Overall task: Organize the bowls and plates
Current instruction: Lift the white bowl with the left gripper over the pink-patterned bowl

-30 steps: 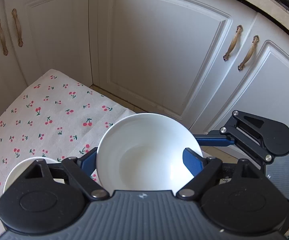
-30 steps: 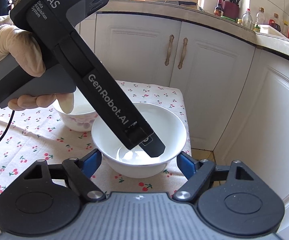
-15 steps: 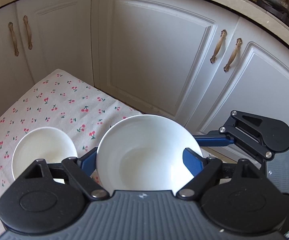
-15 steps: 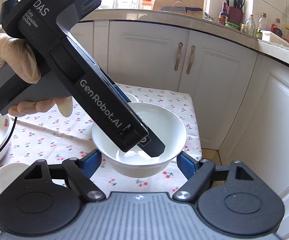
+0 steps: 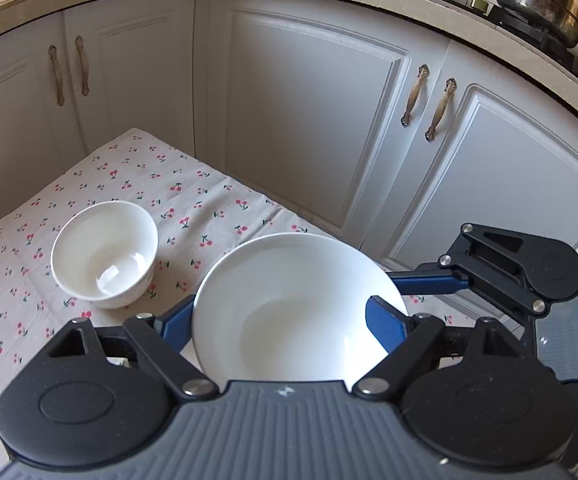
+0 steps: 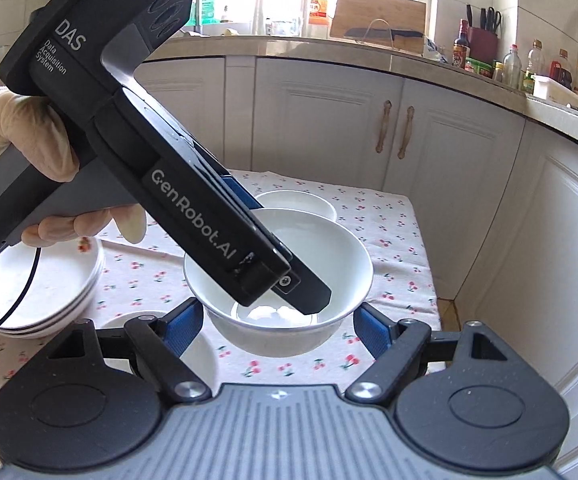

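Observation:
A large white bowl [image 5: 289, 312] [image 6: 329, 264] hangs just above the cherry-print tablecloth [image 5: 149, 184]. My right gripper [image 6: 277, 306] is shut on its lower body, with a blue pad against each side. In the left wrist view its blue finger [image 5: 429, 282] reaches the bowl's right side. My left gripper [image 5: 280, 298] stands wide. One of its fingers dips inside the bowl [image 6: 309, 300] and the other lies outside under the left rim, neither clamping the wall. A small white bowl [image 5: 105, 256] [image 6: 301, 202] sits on the cloth beyond.
A stack of white plates [image 6: 41, 292] and a small dish [image 6: 197, 356] lie at the left of the table. White cabinet doors [image 5: 309, 120] close in behind and to the right of the table edge. A gloved hand [image 6: 25, 132] holds the left gripper.
Both grippers and the large bowl rose and travelled together across the table. The small bowl slid fully into the left wrist view, and the plate stack appeared in the right wrist view.

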A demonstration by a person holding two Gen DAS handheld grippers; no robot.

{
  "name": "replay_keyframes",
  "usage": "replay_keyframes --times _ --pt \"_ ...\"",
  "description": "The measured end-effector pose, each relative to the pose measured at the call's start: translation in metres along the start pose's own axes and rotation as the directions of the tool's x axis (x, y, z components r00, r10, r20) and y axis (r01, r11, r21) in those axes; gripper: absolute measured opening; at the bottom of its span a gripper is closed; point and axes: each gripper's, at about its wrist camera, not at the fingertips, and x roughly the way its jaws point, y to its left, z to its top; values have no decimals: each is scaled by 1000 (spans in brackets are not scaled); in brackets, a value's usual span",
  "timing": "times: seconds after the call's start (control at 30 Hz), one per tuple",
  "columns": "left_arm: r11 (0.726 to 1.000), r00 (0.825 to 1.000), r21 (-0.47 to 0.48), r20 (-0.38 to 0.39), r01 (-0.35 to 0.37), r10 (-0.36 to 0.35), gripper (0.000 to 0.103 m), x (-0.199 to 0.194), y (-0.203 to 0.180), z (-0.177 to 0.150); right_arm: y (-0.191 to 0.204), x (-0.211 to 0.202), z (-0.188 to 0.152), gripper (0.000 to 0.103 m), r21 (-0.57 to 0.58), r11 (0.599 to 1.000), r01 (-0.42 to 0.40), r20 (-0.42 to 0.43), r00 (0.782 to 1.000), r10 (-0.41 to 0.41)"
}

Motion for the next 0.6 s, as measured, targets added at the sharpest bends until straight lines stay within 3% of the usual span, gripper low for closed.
replay_keyframes --times 0.6 --pt "996 999 -79 -1 -51 51 87 -37 -5 -58 51 -13 -14 86 -66 995 -78 -37 996 75"
